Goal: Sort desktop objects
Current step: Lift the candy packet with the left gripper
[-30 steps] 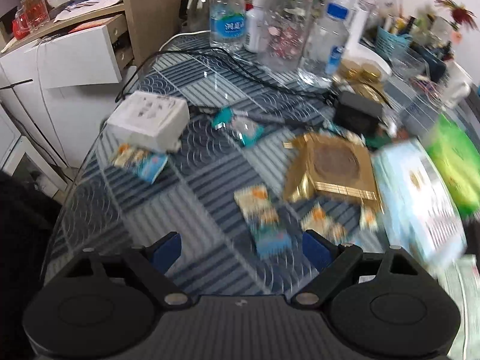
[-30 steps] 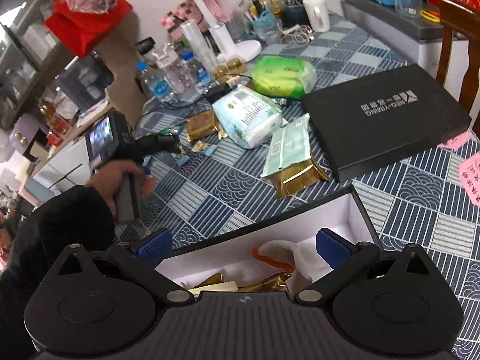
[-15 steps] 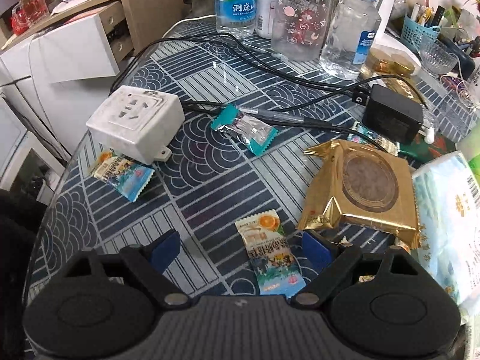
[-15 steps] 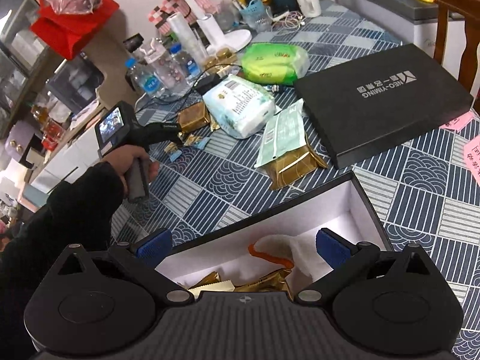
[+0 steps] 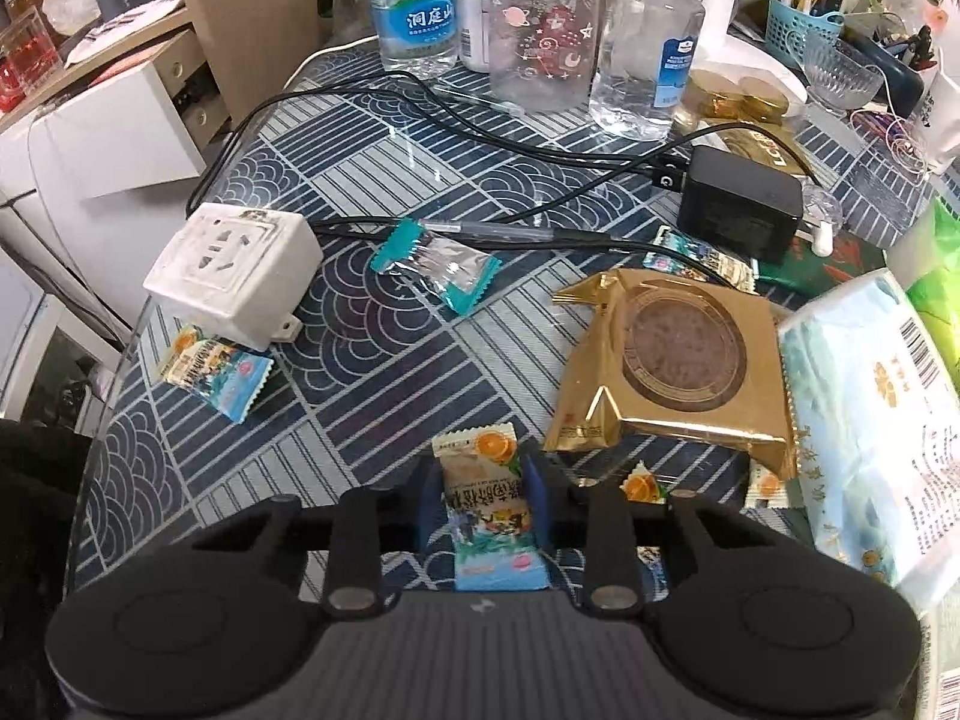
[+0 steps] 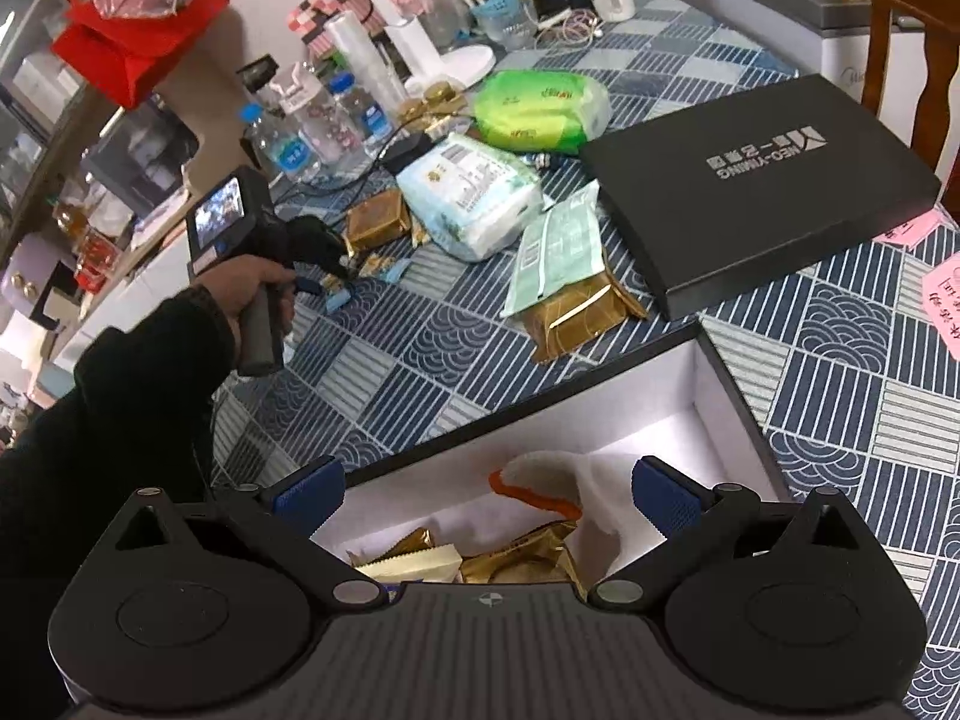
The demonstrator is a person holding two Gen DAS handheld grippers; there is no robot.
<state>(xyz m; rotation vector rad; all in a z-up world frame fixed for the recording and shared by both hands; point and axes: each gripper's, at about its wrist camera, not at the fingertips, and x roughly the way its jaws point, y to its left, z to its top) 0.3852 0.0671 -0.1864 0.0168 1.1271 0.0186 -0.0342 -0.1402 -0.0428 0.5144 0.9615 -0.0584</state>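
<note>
The left gripper (image 5: 483,501) was closing its blue pads on the orange candy sachet (image 5: 486,510) lying on the patterned tablecloth (image 5: 372,372). It looked light, crinkly and slippery, best pinched across its filled middle. Farther off, the right gripper (image 6: 486,495) hung open and empty over the white-lined box (image 6: 636,420).

We count three plastic bottles (image 5: 645,42) along the top, two gold packets (image 5: 672,360) — center right — and four small candy sachets (image 5: 486,510) lower down.
</note>
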